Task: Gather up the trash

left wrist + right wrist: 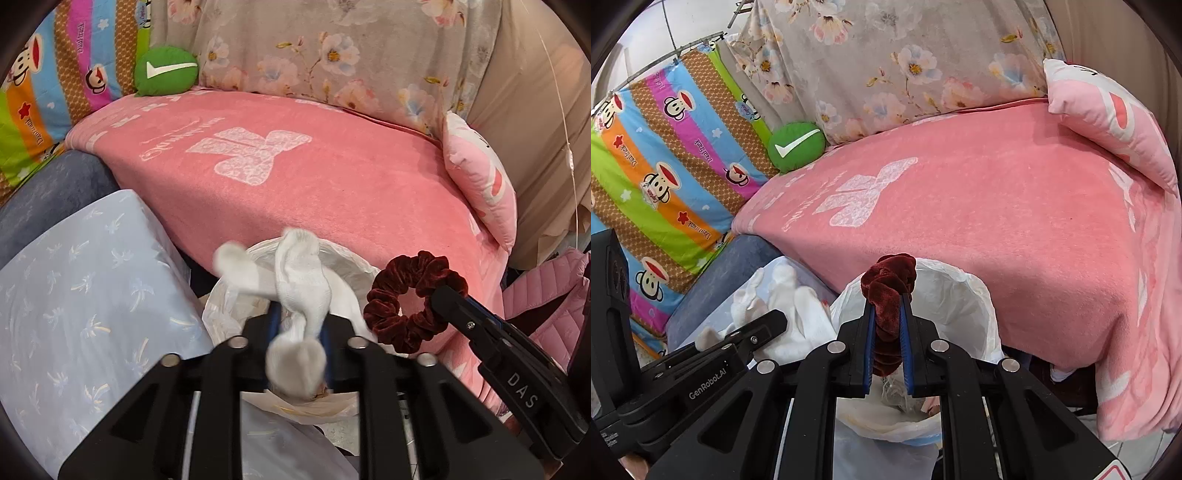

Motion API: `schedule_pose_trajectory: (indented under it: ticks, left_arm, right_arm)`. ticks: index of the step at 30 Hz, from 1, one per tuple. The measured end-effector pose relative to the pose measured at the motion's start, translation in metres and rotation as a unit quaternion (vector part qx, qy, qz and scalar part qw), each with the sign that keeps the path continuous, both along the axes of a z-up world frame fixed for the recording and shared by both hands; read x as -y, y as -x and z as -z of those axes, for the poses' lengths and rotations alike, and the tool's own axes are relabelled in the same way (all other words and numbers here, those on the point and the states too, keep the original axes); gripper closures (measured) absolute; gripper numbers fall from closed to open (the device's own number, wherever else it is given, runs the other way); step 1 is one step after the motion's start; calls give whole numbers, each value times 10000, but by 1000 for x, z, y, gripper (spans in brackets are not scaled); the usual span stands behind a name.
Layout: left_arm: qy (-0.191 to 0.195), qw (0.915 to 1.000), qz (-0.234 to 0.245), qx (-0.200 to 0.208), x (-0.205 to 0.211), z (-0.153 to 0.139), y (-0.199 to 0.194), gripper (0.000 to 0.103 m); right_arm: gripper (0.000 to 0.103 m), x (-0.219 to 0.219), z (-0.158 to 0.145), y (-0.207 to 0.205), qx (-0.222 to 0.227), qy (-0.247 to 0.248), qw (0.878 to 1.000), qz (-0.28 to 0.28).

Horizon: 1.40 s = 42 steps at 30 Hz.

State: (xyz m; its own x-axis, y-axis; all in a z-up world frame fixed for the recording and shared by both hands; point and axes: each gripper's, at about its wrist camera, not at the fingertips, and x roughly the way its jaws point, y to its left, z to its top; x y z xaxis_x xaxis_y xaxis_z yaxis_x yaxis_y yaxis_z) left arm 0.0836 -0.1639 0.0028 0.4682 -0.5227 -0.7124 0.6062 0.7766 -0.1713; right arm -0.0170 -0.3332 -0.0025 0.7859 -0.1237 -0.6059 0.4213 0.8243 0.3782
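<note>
Low in the middle of the left wrist view, the left gripper [297, 328] is clamping a white sock [301, 291]; the sock is bunching into soft, knotted folds, with one blurred end drooping toward the lens and the other flopping up and left. Just beyond it, the trash bin [343, 258], lined with a crinkled white plastic bag, is sitting against the front edge of the bed. At the lower right of that view, the right gripper [448, 295] is pinching a dark red velvet scrunchie [410, 299], a ruffled ring hanging beside the bin's rim.

Bottom centre of the right wrist view, the right gripper [887, 332] is squeezing the scrunchie [888, 291] flat between blue-padded fingers [868, 350], directly over the bin [964, 291]. Farther back, a pink blanket [997, 229] is covering the bed, and a round green cushion [796, 147] with a white tick is lying at its far left corner.
</note>
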Motion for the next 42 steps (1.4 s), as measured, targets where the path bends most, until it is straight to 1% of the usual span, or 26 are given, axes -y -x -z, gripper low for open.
schedule_pose_trajectory:
  ticks: [1, 2, 3, 5, 9, 12, 14, 15, 16, 18, 20, 22, 30, 33, 38, 42]
  left_arm:
    - [-22, 10000, -64, -10, -1, 1, -2, 58]
    - [-21, 9999, -146, 7, -3, 0, -3, 44]
    - [-1, 9997, -227, 50, -6, 0, -4, 37]
    - [34, 9994, -312, 122, -10, -3, -5, 35]
    - [18, 9992, -389, 117, -14, -3, -7, 34]
    - [22, 9989, -457, 93, -18, -1, -9, 34]
    - [10, 9987, -507, 93, -22, 0, -9, 34]
    - [6, 9985, -534, 92, -24, 1, -10, 34]
    - [2, 9983, -568, 95, -26, 1, -10, 34]
    - [-18, 9978, -649, 118, -30, 2, -11, 32]
    - [-23, 9973, -714, 140, -35, 2, -11, 31]
    - [-29, 9968, -788, 165, -41, 2, -10, 29]
    - [-123, 9938, -1055, 340, -63, 2, 0, 21]
    - [-133, 9928, -1140, 344, -71, 3, 4, 21]
    - [-260, 9912, -1211, 474, -77, 4, 13, 17]
    - [-341, 9902, -1240, 551, -81, 5, 20, 15]
  right_arm:
    - [91, -1, 0, -2, -7, 3, 10000, -4]
    - [91, -1, 0, -4, -14, 4, 10000, -14]
    - [91, -2, 1, -5, -17, 9, 10000, -27]
    - [91, -4, 1, -8, -23, 30, 10000, -45]
    - [91, -8, 0, -15, -21, 56, 9999, -102]
    - [86, -15, -2, -20, -33, 115, 9998, -150]
    - [85, -20, -3, -23, -50, 219, 9996, -175]
    - [83, -23, -4, -25, -66, 255, 9995, -192]
    - [76, -25, -5, -26, -73, 290, 9993, -218]
    - [68, -30, -7, -27, -76, 389, 9989, -238]
    - [66, -35, -10, -28, -113, 486, 9983, -288]
    - [61, -41, -12, -29, -196, 609, 9975, -315]
    - [55, -62, -18, -16, -433, 1080, 9925, -371]
    - [51, -66, -18, -10, -515, 1137, 9915, -371]
    - [50, -76, -16, -1, -672, 1330, 9880, -397]
    - [47, -81, -13, 7, -727, 1367, 9870, -427]
